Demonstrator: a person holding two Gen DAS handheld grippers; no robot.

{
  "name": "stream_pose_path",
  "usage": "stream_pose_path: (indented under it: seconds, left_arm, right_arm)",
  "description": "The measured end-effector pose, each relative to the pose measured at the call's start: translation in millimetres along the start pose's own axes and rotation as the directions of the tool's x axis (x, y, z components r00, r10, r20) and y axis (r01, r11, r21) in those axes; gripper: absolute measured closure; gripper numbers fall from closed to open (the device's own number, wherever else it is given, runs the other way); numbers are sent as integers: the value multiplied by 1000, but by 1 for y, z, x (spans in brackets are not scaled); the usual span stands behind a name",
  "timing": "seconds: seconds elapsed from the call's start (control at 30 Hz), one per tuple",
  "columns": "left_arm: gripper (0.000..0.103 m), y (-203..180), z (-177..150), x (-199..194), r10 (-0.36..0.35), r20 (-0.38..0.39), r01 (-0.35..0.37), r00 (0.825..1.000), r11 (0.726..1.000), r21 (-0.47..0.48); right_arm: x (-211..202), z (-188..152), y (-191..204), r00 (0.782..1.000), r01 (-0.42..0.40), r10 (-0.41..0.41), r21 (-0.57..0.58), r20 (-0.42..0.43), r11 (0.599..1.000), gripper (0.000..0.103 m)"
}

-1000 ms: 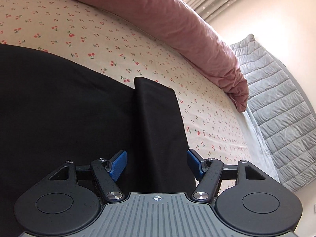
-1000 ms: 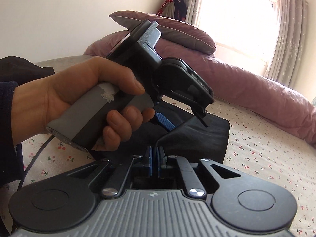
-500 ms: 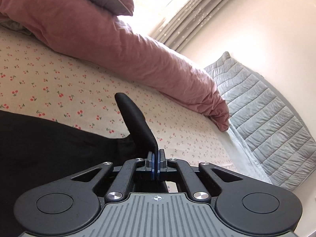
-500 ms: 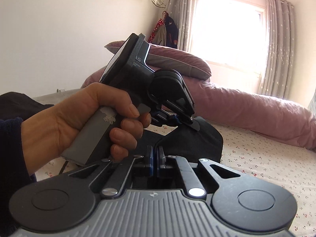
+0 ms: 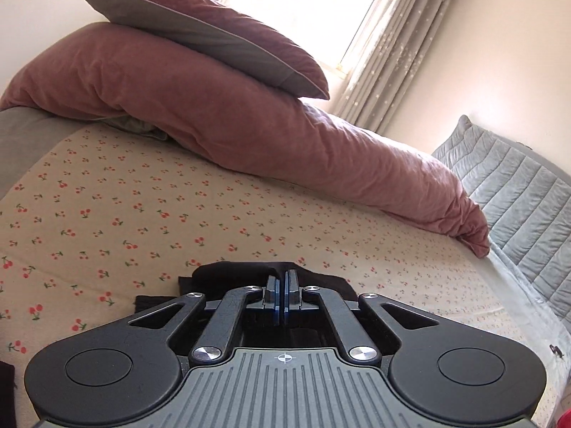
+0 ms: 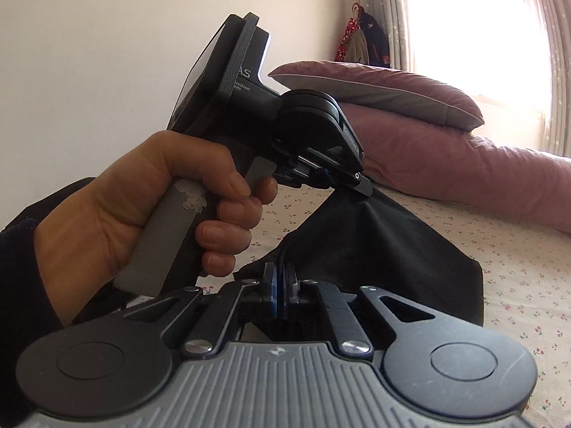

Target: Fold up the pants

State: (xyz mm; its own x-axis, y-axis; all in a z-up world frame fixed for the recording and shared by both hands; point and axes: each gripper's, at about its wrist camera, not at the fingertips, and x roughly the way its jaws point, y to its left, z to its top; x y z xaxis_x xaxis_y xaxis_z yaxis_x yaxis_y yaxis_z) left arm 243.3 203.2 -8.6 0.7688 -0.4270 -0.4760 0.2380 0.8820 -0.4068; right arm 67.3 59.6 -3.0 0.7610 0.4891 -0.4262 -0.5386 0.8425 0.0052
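Now both hand-held grippers hold the black pants (image 6: 385, 249) up off the bed (image 5: 150, 214).

The left hand-held gripper (image 5: 284, 297) is pinched tight on a black edge of the pants. In the right camera you can see the hand (image 6: 142, 207) holding it, with the cloth hanging down from its tip like a little tent.

The right hand-held gripper (image 6: 283, 294) is lower and nearer. Its fingers are almost together, with a thin bit of black cloth between them, so it looks like it is holding the pants too.

The rest of the pants droops down onto the cherry sheet. A long pink blanket (image 5: 285, 142) with a pillow (image 5: 200, 39) on top lies farther back, well apart from the pants.

To do this step well, I think both grips should stay tight. Move both ends together, at the same height, so the cloth does not twist. Carry the lifted edge over the part lying flat, line up the edges, and lay it down softly before letting go. Going slowly keeps wrinkles away.
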Motion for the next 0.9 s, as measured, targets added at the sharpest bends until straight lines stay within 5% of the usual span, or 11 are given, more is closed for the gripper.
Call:
stream_pose_path:
  seconds: [0.27, 0.37, 0.53, 0.7, 0.9]
  left_arm:
    - [95, 62, -25, 20, 36, -143, -44, 989, 998, -50]
    - [94, 70, -26, 29, 21, -139, -33, 990, 996, -87]
    - [102, 55, -17, 32, 90, -106, -97, 990, 994, -58]
    - [103, 48, -5, 12, 86, -59, -89, 995, 994, -59]
    - [100, 60, -24, 32, 231, -143, -231, 962, 973, 19]
  right_arm:
    - [47, -23, 19, 987, -69, 66, -10, -145, 998, 103]
    - [56, -32, 19, 983, -72, 69, -13, -170, 997, 103]
    - [46, -22, 21, 991, -85, 86, 14, -100, 996, 103]
    - [32, -19, 23, 993, -111, 111, 6, -36, 994, 103]
    - [50, -34, 15, 969, -180, 188, 64, -160, 982, 103]
